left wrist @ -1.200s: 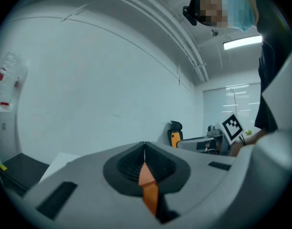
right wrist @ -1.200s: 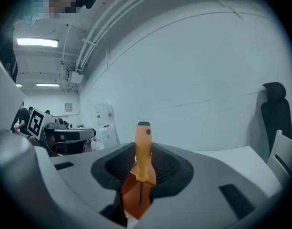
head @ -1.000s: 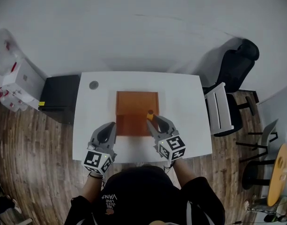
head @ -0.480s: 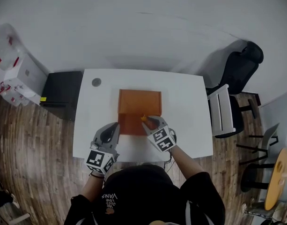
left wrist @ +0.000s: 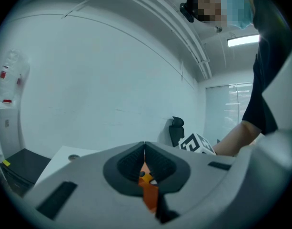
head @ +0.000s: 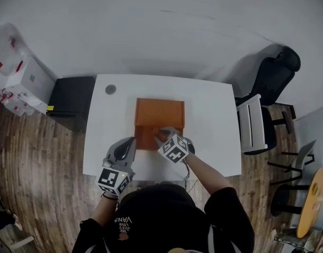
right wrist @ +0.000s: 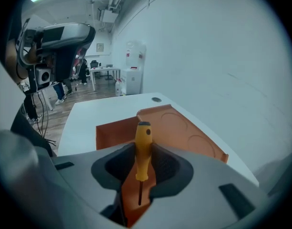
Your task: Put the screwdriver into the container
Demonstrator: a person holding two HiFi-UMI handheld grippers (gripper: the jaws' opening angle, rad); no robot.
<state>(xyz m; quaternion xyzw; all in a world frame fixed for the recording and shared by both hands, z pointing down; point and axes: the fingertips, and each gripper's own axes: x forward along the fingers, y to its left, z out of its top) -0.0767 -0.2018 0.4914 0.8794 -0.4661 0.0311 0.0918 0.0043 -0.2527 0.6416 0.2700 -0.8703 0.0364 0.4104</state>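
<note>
- Two grippers sit over the near half of the white table point(head: 216, 136) in the head view, one on each side of the container's near edge.
- My right gripper point(right wrist: 143, 157) has its jaws clamped on the screwdriver point(right wrist: 142, 151). The pads press on both sides of the yellow handle point(right wrist: 143, 140).
- I see the handle's butt end standing clear beyond the fingertips, while the thin dark shaft point(right wrist: 139, 192) runs back toward the camera.
- From the head view, I place that gripper tilted down over the near part of the orange container point(head: 160, 112), so the screwdriver hangs above the open tray; I cannot tell whether it touches the floor.
- My left gripper point(left wrist: 145, 149) has its jaws closed tip to tip with nothing between them. It sits just left of the container's near corner, apart from it.
- Beyond the table's right edge I see a black chair point(head: 269, 78).
</note>
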